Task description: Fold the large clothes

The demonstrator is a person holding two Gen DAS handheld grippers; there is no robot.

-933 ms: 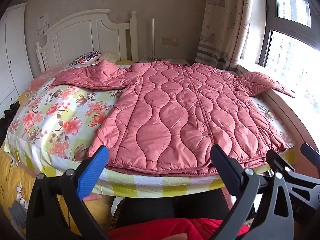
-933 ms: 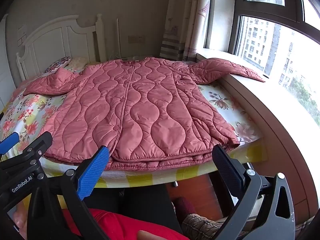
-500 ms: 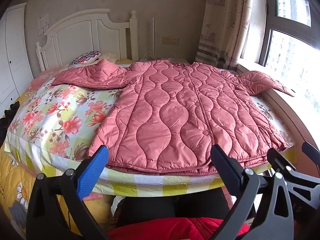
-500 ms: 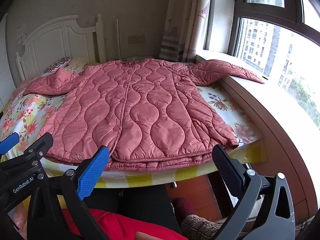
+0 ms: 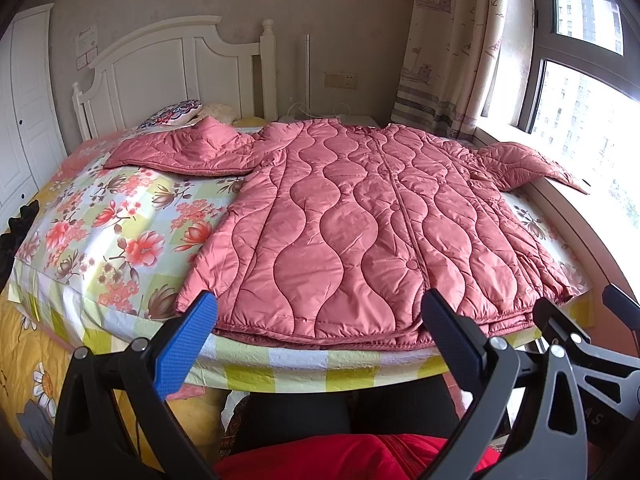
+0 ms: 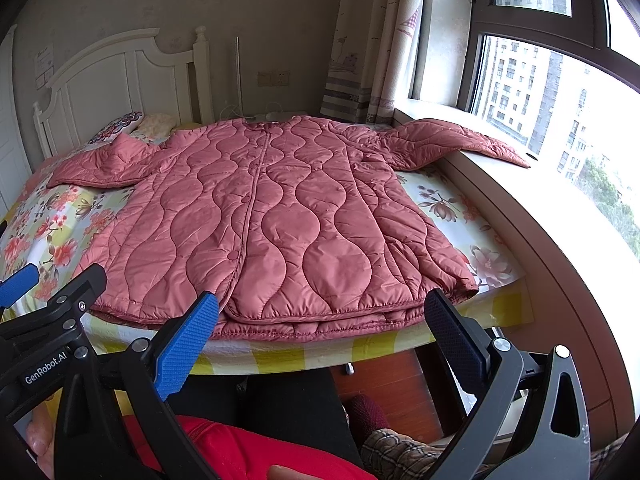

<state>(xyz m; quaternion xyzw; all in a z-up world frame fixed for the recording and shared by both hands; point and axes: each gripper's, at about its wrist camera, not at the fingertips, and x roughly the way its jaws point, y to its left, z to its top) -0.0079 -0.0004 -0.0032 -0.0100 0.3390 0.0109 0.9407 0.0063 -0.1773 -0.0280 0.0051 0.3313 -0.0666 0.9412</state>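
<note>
A large pink quilted jacket lies flat and front up on the bed, sleeves spread out to both sides; it also shows in the right wrist view. Its right sleeve rests on the window sill. Its hem lies along the bed's near edge. My left gripper is open and empty, held just in front of the hem. My right gripper is open and empty, also just short of the hem, to the right of the left one.
The bed has a floral sheet and a white headboard. A wide window sill runs along the bed's right side. A curtain hangs at the back right. Pillows lie at the head.
Both views have shifted very slightly; the jacket and both open grippers stay as they were.
</note>
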